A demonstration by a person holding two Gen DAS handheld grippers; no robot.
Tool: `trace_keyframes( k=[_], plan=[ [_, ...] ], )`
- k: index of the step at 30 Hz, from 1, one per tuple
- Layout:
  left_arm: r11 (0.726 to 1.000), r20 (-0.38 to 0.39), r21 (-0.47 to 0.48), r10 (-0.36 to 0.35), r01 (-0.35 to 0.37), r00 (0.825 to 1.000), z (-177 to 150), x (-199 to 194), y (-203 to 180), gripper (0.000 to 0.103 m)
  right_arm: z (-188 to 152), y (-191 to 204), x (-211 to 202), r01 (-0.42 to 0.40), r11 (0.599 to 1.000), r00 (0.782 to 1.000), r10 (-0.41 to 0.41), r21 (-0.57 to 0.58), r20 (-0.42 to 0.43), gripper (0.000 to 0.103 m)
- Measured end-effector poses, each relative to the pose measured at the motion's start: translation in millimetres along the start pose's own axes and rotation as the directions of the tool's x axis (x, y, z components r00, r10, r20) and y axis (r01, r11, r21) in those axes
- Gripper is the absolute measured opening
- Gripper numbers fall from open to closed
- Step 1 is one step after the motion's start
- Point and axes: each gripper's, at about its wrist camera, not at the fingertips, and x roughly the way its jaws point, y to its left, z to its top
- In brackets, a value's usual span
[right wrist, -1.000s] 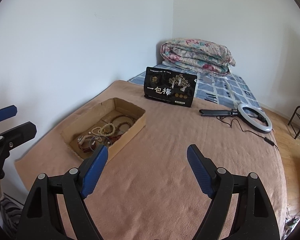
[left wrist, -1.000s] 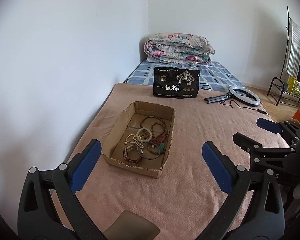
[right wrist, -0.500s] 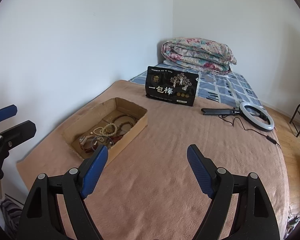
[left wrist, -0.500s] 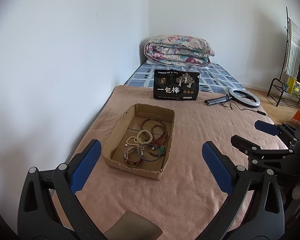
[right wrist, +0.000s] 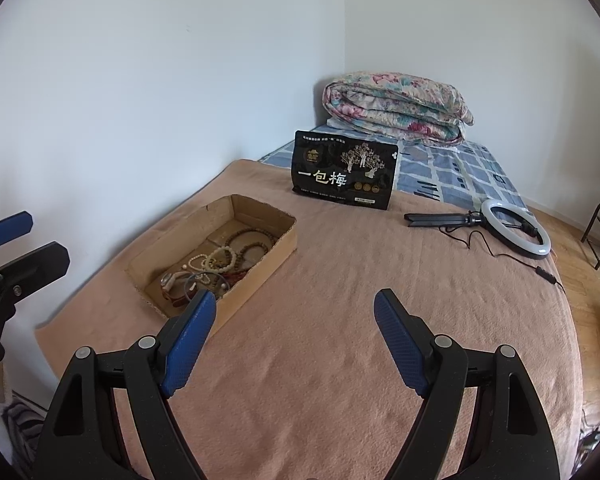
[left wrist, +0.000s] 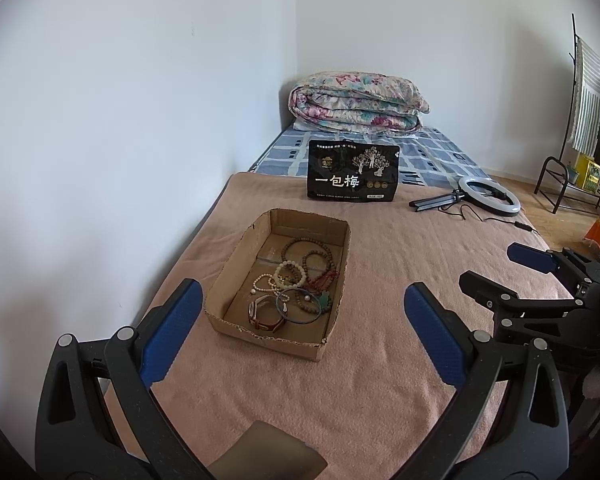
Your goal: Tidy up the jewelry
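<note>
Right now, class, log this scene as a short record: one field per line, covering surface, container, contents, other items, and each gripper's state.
surface: pink blanket spread over a bed
container: open cardboard box, left of centre on the blanket
contents: bead bracelets, a blue bangle and a brown watch, lying jumbled
other items: black snack bag standing upright; ring light lying flat; folded floral quilt at the far end
left gripper: open, empty, above the blanket
right gripper: open, empty
</note>
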Motion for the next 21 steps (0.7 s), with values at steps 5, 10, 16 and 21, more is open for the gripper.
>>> trace_keyframes(
  k=[5, 10, 16, 21],
  plan=[
    [1.000, 0.002, 0.002, 0.001, -0.001, 1.000, -0.1, 0.2, 0.0, 0.102, -0.3, -1.2, 0.2, 0.001, 1.000, 1.000, -0.001, 0.002, -0.002, 0.081],
    [1.000, 0.000, 0.002, 0.000, 0.000, 1.000, -0.3, 0.2, -0.4, 0.102, -0.1, -0.8, 0.6, 0.001, 1.000, 1.000, -0.001, 0.003, -0.003, 0.081],
    [1.000, 0.000, 0.002, 0.002, -0.002, 1.000, -0.6, 0.3, -0.8, 0.102, -1.3, -1.8, 0.3, 0.001, 1.000, 1.000, -0.001, 0.004, -0.004, 0.081],
    [1.000, 0.002, 0.002, 0.003, -0.003, 1.000, -1.0, 0.5, -0.9, 0.102, -3.9, -4.7, 0.2, 0.006, 1.000, 1.000, -0.006, 0.006, -0.008, 0.081]
  ],
)
